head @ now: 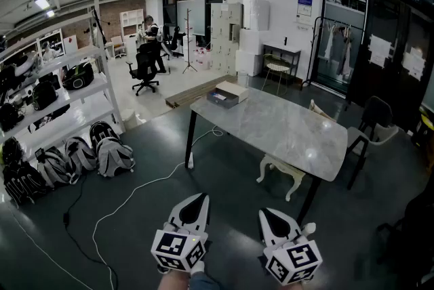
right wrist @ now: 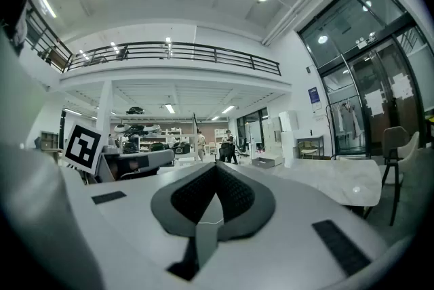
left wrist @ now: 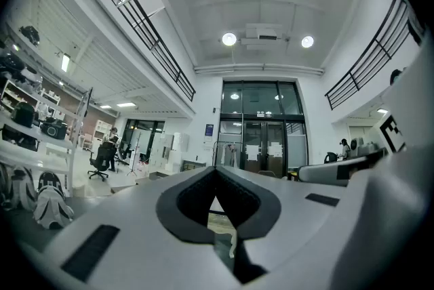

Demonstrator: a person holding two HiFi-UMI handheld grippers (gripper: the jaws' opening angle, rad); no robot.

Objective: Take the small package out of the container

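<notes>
The left tool [head: 195, 204] and right tool [head: 270, 217] are hanging closed and empty, since the flat cardboard container [head: 227, 93] is sitting far off on the grey marble counter [head: 291, 133].

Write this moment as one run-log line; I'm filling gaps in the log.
left claw: shut, empty | right claw: shut, empty | container: far end of table, untouched
</notes>
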